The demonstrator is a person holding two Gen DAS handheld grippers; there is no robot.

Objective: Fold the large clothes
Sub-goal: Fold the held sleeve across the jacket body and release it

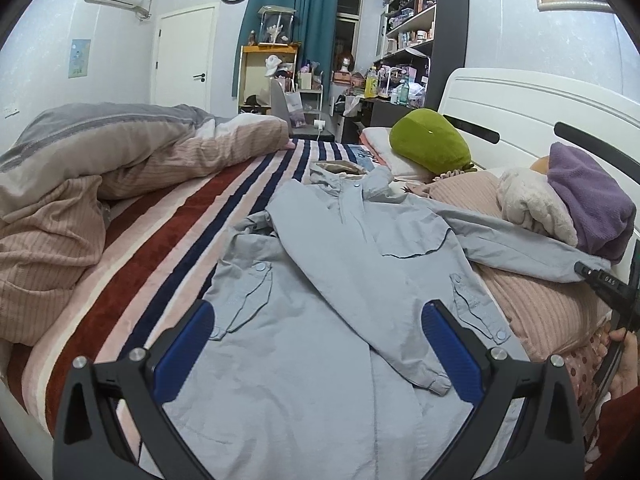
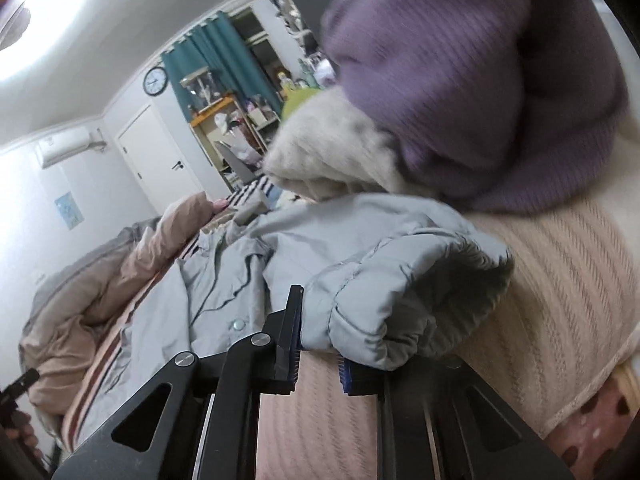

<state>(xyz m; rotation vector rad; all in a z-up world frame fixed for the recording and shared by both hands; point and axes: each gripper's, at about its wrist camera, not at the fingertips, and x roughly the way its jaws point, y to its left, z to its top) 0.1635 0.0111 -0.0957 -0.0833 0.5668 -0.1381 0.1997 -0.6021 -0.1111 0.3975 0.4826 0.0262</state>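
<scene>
- Nearest, the left tongs (image 1: 318,354) stand wide apart, their blue pads (image 1: 184,354) holding nothing and hovering just above the lower front of the jacket (image 1: 340,280)
- The pale grey-blue jacket lies front-up on the bed, its hem towards the left tongs and its hood at the far end; the body of it fills the gap between the two pads
- One sleeve (image 1: 360,300) is laid slantwise across the chest, its end lying just beside the right-hand pad of the left tongs
- To the side, the right tongs (image 2: 320,344) are drawn in narrow and pinch the cuff (image 2: 400,300) of the other sleeve; the cuff bunches over one finger and hides its tip
- That sleeve stretches away from the jacket's shoulder, across the pink ribbed pillow (image 1: 540,304), out to the right tongs, with a hand (image 1: 624,360) showing behind them at the picture's edge
- Just beyond the cuff, a purple knit garment (image 2: 480,80) sits on a cream plush bundle (image 2: 332,152), both on the pillow
- Under the jacket is a striped blanket (image 1: 180,208) in red, pink and navy, and a rumpled duvet (image 1: 80,184) is heaped along its far side
- Further off, a green plush (image 1: 432,144) leans by the white headboard (image 1: 520,108)
</scene>
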